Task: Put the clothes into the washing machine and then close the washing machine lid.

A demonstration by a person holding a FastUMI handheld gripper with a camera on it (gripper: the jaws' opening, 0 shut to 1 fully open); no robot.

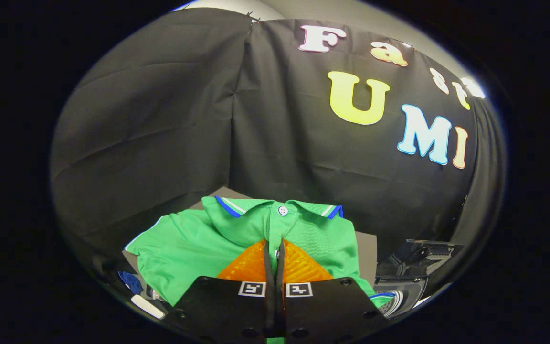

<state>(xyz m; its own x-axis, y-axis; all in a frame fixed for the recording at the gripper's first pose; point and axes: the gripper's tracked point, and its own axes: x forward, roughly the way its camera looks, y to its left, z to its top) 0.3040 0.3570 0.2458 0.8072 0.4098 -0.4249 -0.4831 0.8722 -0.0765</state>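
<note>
A green polo shirt (pixel 194 248) with a blue-and-white trimmed collar and a white button lies spread over a grey surface (pixel 366 248), its collar farthest from me. My gripper (pixel 275 243) has its fingers pressed together on the shirt's front placket, just below the button. The cloth puckers toward the fingertips. The shirt's lower part is hidden under the fingers. To the right of the shirt stands a dark machine body (pixel 416 263), with a pale round part (pixel 392 302) low beside it; I take it for the washing machine.
The black cloth booth wall hangs close behind the shirt and curves around both sides. At the shirt's left sleeve lie a blue item (pixel 130 282) and a white one (pixel 147 306), both only partly visible.
</note>
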